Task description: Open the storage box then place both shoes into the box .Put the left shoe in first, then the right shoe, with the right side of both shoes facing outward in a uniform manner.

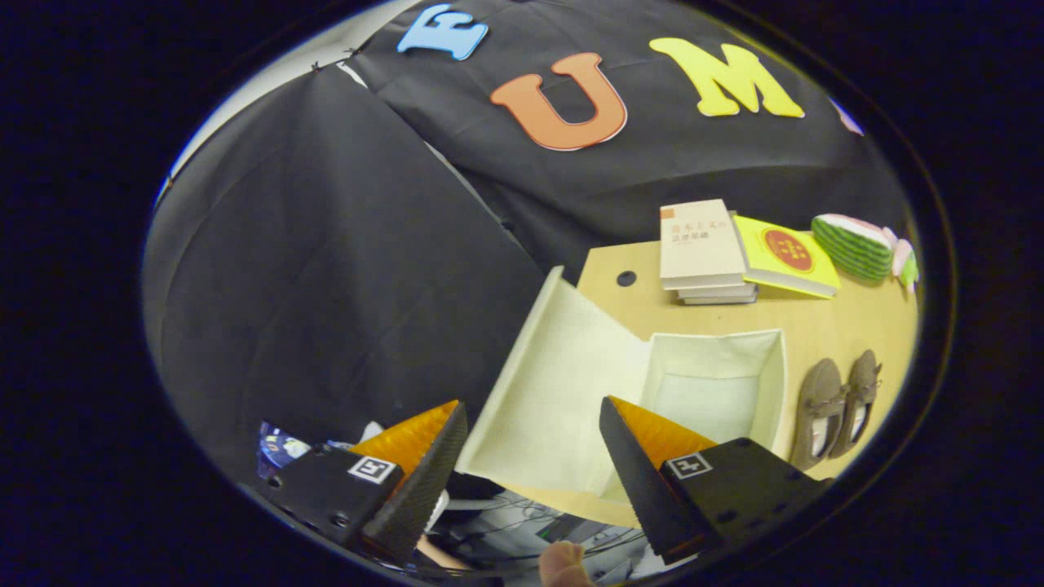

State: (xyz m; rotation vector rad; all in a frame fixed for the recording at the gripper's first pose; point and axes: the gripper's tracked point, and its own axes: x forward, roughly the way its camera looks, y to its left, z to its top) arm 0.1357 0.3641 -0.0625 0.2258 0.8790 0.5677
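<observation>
A cream fabric storage box (767, 359) stands on the wooden table with its lid (555, 383) swung open and hanging out past the table's left edge. The inside of the box looks bare. Two brown loafers (836, 403) lie side by side on the table just right of the box. My gripper (534, 412) is open, its fingers spread wide with nothing between them. The flap shows in the gap between the fingers and a little beyond them; the right finger covers the box's near left corner.
The wooden table (824, 322) carries a stack of books (701, 249), a yellow book (787, 254) and a green striped watermelon-slice toy (856, 244) behind the box. Cables and clutter (522, 522) lie below the table's near edge. A fingertip (563, 562) pokes up there.
</observation>
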